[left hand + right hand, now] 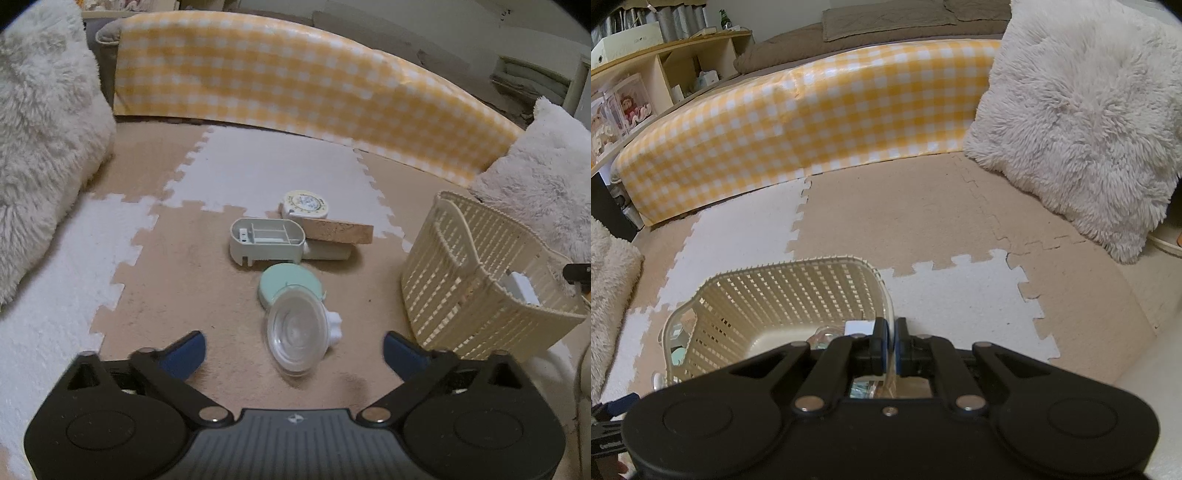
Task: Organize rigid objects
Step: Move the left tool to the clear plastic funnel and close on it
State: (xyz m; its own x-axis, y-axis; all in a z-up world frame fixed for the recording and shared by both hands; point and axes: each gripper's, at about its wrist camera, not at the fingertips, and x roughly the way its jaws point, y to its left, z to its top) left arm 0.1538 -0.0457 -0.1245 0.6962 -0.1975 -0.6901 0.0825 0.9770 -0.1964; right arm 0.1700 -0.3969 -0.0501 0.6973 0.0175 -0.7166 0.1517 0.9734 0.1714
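A: L fingers?
B: The left gripper point(293, 349) is held wide apart, nothing between; the clear dish point(297, 338) lies just ahead, tilted against the mint lid point(290, 282).
A: R?
B: The right gripper point(891, 341) is pinched on the near rim of the basket point(798, 284), it seems; the contact is partly hidden.
A: Handling?
B: The dish is judged light, stiff, slick, prob. thin plastic. It should be taken across the raised rim, w/ gentle squeeze. 3 more items are seen beyond: the gray case point(266, 240), wood block point(338, 230), round tin point(306, 204).

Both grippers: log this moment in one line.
left gripper open, by clear lid | right gripper shut on basket rim | mint disc on mat
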